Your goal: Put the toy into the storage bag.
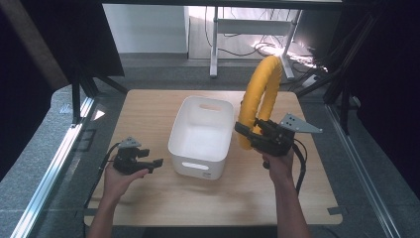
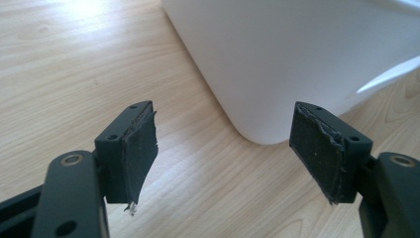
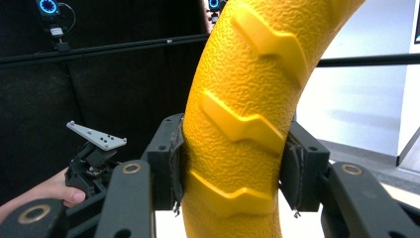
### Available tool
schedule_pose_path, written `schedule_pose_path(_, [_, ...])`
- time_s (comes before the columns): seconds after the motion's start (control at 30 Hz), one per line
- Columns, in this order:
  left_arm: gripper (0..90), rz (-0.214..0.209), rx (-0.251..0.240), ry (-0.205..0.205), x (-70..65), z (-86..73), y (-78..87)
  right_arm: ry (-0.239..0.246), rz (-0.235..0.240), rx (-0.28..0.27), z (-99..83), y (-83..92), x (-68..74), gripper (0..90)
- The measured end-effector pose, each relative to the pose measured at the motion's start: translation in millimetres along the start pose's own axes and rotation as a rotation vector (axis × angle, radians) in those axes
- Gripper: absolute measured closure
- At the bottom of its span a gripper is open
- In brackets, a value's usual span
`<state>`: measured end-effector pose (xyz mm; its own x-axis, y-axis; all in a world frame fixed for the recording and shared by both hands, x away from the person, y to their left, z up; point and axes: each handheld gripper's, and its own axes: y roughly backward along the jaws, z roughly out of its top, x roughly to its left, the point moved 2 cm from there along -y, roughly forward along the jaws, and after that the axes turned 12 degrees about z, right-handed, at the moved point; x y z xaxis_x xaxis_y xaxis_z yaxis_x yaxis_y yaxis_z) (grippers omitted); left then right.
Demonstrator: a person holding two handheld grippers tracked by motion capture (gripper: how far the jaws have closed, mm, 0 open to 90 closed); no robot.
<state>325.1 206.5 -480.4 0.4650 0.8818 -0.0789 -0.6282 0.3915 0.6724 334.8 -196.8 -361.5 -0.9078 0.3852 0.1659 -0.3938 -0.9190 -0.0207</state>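
The right gripper squeezed a big yellow ring tight between its jaws and held it up, just beside the white tub. The ring looked bumpy, with raised zigzag ridges like a tyre. The tub was smooth plastic with round corners, on a pale wooden table. The left gripper was wide open, holding nothing. No writing showed.

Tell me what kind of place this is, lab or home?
Most likely a lab recording station. A small wooden table stands alone between black curtains and metal floor rails, with loose cables behind it and ring-lit tracking cameras mounted on a dark frame.
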Motion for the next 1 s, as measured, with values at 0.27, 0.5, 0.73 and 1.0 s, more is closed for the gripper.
schedule_pose_path(0.27, [26.9, 0.005, 0.001, 0.007, 7.4, 5.8, 4.5, 0.049, -0.022, -0.021, 12.0, -11.9, 9.6, 50.5])
schedule_pose_path(0.5, [26.9, 0.002, 0.012, 0.005, 10.8, 8.7, 4.2, 0.082, -0.017, -0.031, 22.0, -26.4, 16.5, 50.4])
schedule_pose_path(0.73, [26.8, 0.005, 0.018, -0.002, 12.8, 10.0, 5.1, 0.130, -0.008, -0.045, 31.4, -53.4, 25.6, 50.3])
schedule_pose_path(1.0, [26.8, -0.001, 0.019, 0.001, 13.8, 10.3, 6.3, 0.143, 0.018, -0.025, 32.8, -75.7, 32.6, 50.2])
